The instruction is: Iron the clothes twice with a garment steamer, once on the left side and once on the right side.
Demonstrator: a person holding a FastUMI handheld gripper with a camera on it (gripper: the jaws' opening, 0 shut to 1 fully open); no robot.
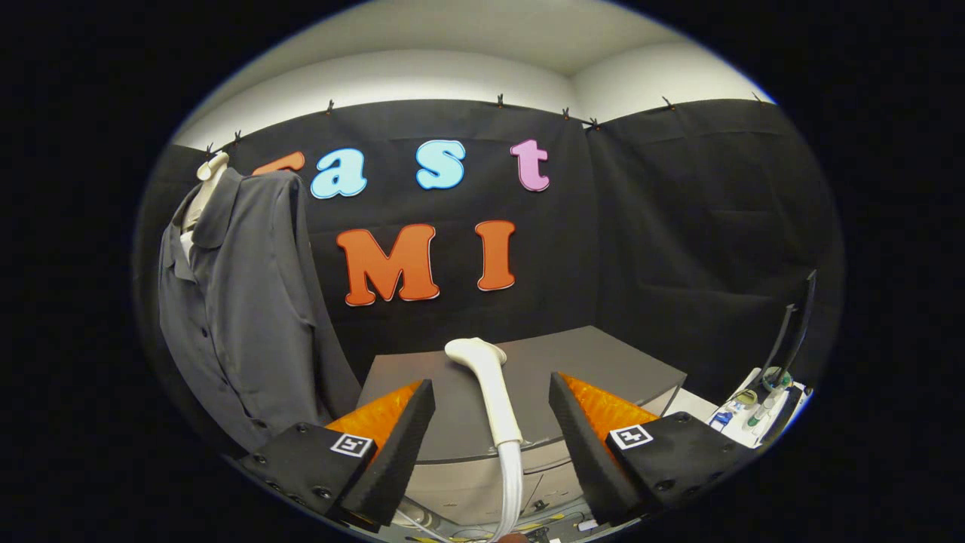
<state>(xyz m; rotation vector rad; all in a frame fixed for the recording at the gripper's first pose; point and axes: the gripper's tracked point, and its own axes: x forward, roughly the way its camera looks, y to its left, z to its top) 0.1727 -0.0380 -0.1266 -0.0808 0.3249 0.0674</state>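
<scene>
Gripper (pixel 491 422): jaws wide apart, clamped on nothing, touching nothing. Garment steamer (pixel 488 385): white handle with hose, lying on the table top between the two fingers, head toward the far edge, hose running off the near edge. Table (pixel 603 362): grey top, set against black cloth walls. Shirt (pixel 241 302): dark grey, buttoned, hanging on a pale mannequin beside the table's left edge. Small items past the right corner: too small to identify.

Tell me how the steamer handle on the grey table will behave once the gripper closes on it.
The steamer handle looks rigid and smooth, so it may slip. Its hose will likely drag. The gripper is open around it.
</scene>
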